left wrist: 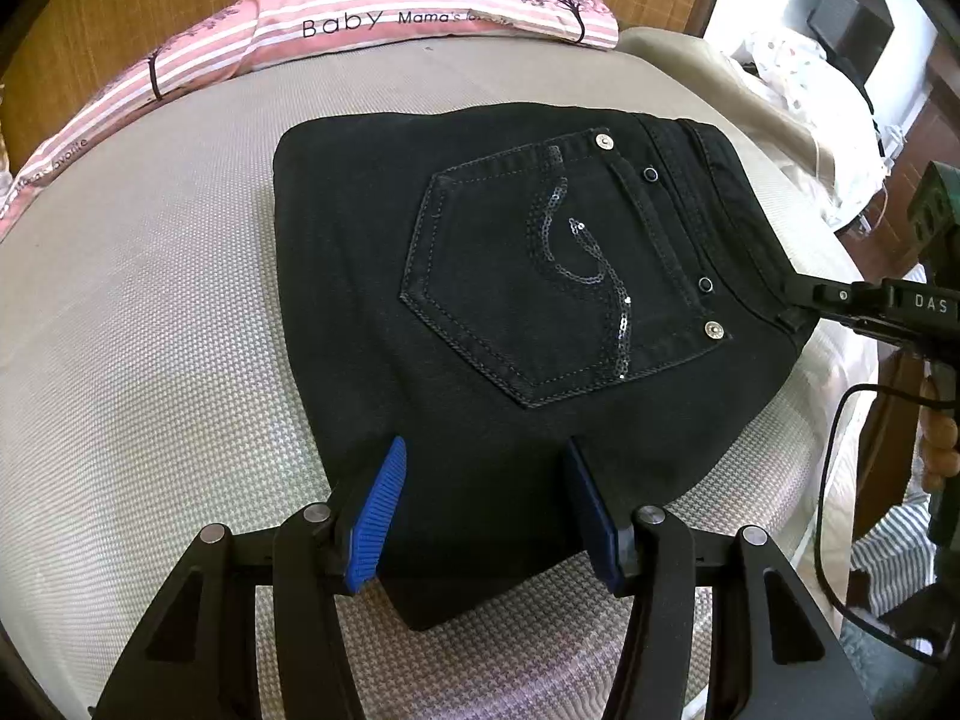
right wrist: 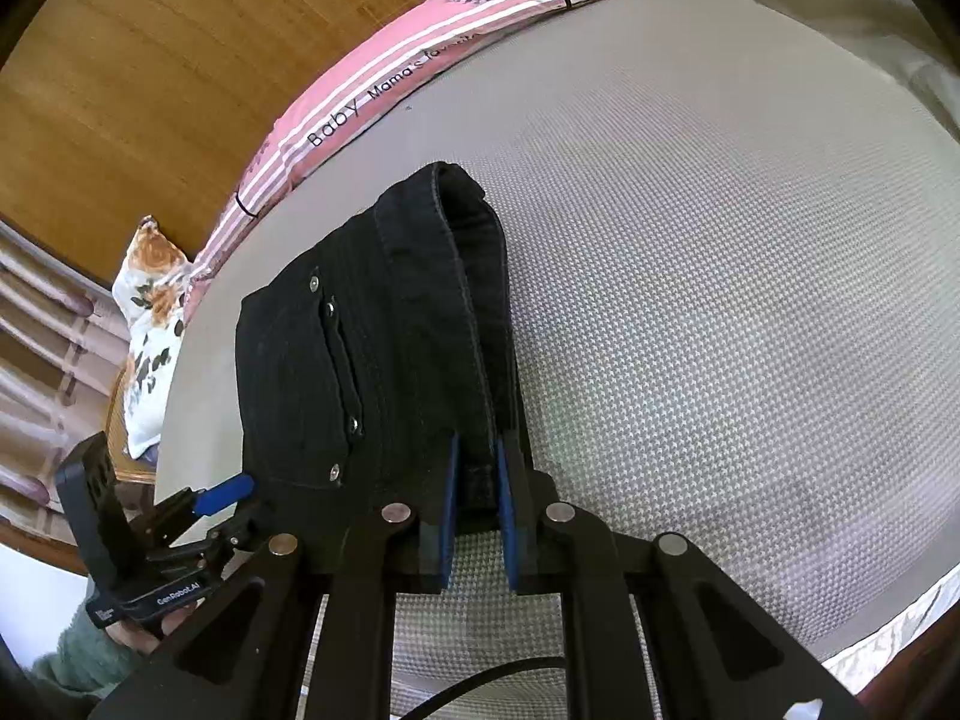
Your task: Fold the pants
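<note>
The black pants (left wrist: 480, 312) lie folded into a compact bundle on the grey mattress (left wrist: 150, 330), filling the centre of the left wrist view, back pocket (left wrist: 558, 282) up. The right gripper (right wrist: 477, 480) is clenched on the waistband (right wrist: 474, 276) edge, low in the middle of its own view, the blue pads pinching the fabric. The left gripper (left wrist: 486, 510) stands released, jaws apart astride the bundle's near edge at the bottom of its view, the pads not pressing on the cloth.

To do this step well, the pinch on the waistband should probably stay firm and low while the other gripper closes on all layers at once, so the stack moves as one and the edges stay lined up.

Readable writing: "Baby Mama's" on the pink striped pillow (left wrist: 372, 18) at the top of the frame; "DAS" on the right gripper's body at the right edge; "GenRobot.AI" on the left gripper at the lower left of the right wrist view.
</note>
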A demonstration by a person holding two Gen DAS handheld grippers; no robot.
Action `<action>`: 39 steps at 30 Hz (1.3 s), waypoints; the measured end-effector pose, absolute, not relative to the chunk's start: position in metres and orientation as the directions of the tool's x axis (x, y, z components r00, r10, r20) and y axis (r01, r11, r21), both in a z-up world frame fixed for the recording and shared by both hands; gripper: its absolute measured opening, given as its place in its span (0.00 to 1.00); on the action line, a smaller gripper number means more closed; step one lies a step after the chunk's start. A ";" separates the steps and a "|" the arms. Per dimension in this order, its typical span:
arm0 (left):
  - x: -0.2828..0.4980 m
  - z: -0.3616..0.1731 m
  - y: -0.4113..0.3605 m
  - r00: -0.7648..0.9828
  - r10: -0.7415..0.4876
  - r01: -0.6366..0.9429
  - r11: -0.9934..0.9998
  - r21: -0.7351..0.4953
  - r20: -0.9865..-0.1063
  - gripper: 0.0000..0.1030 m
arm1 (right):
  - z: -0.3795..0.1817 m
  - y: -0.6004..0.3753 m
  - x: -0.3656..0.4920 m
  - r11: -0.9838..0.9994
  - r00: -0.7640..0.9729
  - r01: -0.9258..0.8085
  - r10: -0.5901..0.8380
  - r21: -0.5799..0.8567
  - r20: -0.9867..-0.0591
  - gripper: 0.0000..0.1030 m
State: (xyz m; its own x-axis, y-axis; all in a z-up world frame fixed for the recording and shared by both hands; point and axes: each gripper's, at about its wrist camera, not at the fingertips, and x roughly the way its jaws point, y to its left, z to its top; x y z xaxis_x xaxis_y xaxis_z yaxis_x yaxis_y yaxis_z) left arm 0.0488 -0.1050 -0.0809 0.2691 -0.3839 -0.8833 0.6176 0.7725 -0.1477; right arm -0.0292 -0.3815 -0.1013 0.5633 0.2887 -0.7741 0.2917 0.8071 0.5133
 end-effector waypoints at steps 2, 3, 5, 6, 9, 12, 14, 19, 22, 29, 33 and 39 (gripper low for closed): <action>0.048 -0.081 -0.105 0.272 -0.385 0.615 0.775 -0.148 -0.882 0.54 | -0.098 -0.380 -0.029 0.815 0.565 0.297 0.270 0.498 -0.779 0.18; 0.047 -0.080 -0.104 0.273 -0.386 0.614 0.775 -0.150 -0.881 0.54 | -0.096 -0.378 -0.029 0.824 0.565 0.295 0.258 0.484 -0.784 0.20; 0.048 -0.078 -0.102 0.272 -0.397 0.611 0.775 -0.161 -0.877 0.54 | -0.090 -0.375 -0.028 0.844 0.560 0.291 0.231 0.450 -0.795 0.30; 0.049 -0.076 -0.100 0.272 -0.406 0.606 0.777 -0.173 -0.872 0.54 | -0.087 -0.375 -0.027 0.846 0.561 0.291 0.228 0.448 -0.796 0.33; 0.053 -0.067 -0.092 0.300 -0.428 0.595 0.782 -0.183 -0.853 0.54 | -0.076 -0.377 -0.027 0.858 0.578 0.290 0.197 0.425 -0.792 0.33; 0.063 -0.054 -0.084 0.348 -0.453 0.573 0.796 -0.196 -0.821 0.54 | -0.061 -0.378 -0.024 0.874 0.611 0.276 0.160 0.399 -0.775 0.33; 0.073 -0.047 -0.079 0.388 -0.460 0.548 0.812 -0.202 -0.798 0.54 | -0.051 -0.378 -0.016 0.891 0.632 0.261 0.134 0.373 -0.764 0.33; 0.110 -0.037 -0.080 0.456 -0.429 0.495 0.850 -0.178 -0.780 0.55 | -0.043 -0.371 0.017 0.913 0.650 0.217 0.129 0.346 -0.749 0.32; 0.125 -0.034 -0.089 0.477 -0.414 0.491 0.857 -0.155 -0.776 0.55 | -0.043 -0.366 0.035 0.919 0.645 0.199 0.139 0.341 -0.752 0.29; 0.147 -0.048 -0.106 0.466 -0.403 0.503 0.853 -0.139 -0.788 0.55 | -0.057 -0.363 0.068 0.936 0.627 0.179 0.130 0.304 -0.768 0.26; 0.157 -0.076 -0.114 0.411 -0.364 0.505 0.854 -0.124 -0.836 0.55 | -0.086 -0.369 0.079 0.931 0.576 0.209 0.130 0.299 -0.807 0.19; 0.155 -0.085 -0.115 0.415 -0.365 0.519 0.847 -0.112 -0.833 0.58 | -0.092 -0.373 0.077 0.922 0.576 0.212 0.149 0.323 -0.804 0.17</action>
State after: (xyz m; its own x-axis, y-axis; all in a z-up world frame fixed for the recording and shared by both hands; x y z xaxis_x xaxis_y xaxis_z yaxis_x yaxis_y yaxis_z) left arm 0.1554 -0.1152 -0.0851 0.4154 -0.3646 -0.8334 0.5194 0.8472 -0.1117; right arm 0.0770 -0.3729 -0.0915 0.5756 0.1488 -0.8041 0.2125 0.9223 0.3228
